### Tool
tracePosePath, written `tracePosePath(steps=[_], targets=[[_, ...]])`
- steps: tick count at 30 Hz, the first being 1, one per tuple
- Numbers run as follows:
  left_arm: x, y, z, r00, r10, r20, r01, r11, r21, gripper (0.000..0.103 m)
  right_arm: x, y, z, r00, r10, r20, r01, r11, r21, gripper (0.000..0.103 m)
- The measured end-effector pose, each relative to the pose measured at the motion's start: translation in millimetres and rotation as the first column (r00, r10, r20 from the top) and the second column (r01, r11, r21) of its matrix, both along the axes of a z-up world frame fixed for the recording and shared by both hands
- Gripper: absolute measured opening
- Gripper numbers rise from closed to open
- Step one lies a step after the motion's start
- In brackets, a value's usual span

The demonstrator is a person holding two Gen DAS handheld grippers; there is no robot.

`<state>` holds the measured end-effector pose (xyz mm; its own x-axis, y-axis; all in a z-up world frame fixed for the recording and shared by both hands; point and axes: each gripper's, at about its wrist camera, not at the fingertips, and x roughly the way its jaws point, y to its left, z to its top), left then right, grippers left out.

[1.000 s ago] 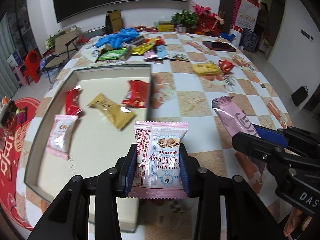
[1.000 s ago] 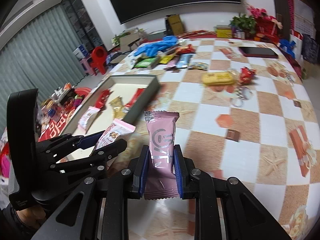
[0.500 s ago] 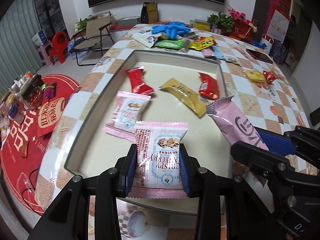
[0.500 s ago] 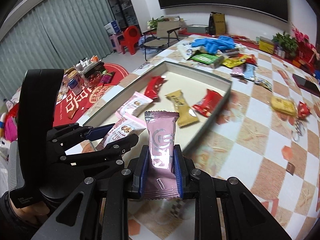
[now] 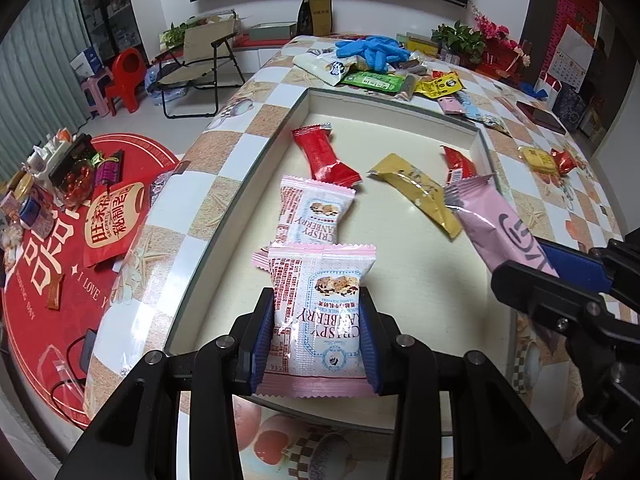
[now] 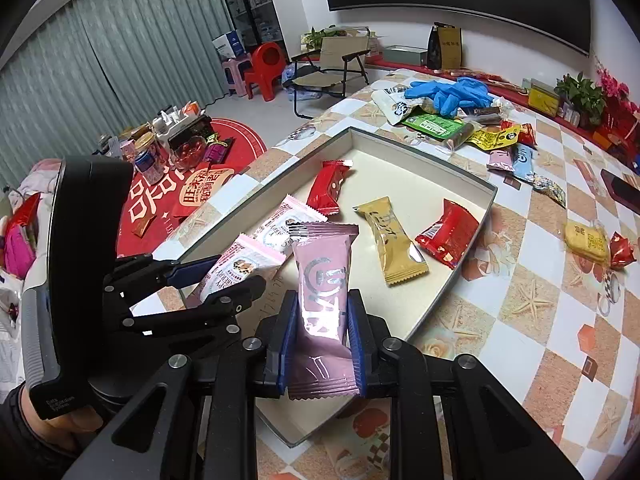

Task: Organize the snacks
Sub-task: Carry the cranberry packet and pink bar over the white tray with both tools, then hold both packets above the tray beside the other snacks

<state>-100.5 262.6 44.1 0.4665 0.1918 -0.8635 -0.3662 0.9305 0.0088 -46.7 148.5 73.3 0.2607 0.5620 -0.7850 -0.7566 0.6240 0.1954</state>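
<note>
My left gripper point(image 5: 316, 332) is shut on a pink-and-white cranberry snack packet point(image 5: 320, 304), held above the near end of the shallow cream tray point(image 5: 256, 168). My right gripper point(image 6: 322, 336) is shut on a plain pink snack bar point(image 6: 324, 284), held above the tray's near corner point(image 6: 420, 312). In the tray lie a matching cranberry packet point(image 5: 314, 210), a red packet point(image 5: 322, 154), a gold packet point(image 5: 416, 190) and a second red packet point(image 6: 448, 234). The right gripper with its pink bar point(image 5: 496, 232) shows at right in the left wrist view. The left gripper point(image 6: 208, 276) shows at left in the right wrist view.
A pile of loose snacks and blue gloves point(image 5: 372, 52) lies on the checkered table beyond the tray. A yellow packet point(image 6: 586, 240) and a small red one point(image 6: 620, 250) lie to the right. A red floor mat point(image 5: 80, 232) with jars is left of the table edge.
Both grippers, still holding their packets, have moved left from over the bare table to over the tray, and a little further in over the last half second.
</note>
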Motion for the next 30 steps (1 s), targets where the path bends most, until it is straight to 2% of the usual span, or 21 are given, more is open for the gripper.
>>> tracePosePath(steps=[22, 30], targets=[[19.5, -11.2, -14.1, 0.995, -0.079, -0.059, 0.079, 0.997, 0.003, 0.042, 18.8, 1.1, -8.6, 0.998, -0.048, -0.046, 0.047, 0.999, -0.024, 0.025], [22.1, -17.1, -15.5, 0.992, -0.102, -0.080, 0.103, 0.995, 0.008, 0.042, 22.5, 8.6, -13.8, 0.996, -0.036, -0.080, 0.028, 0.995, -0.092, 0.025]])
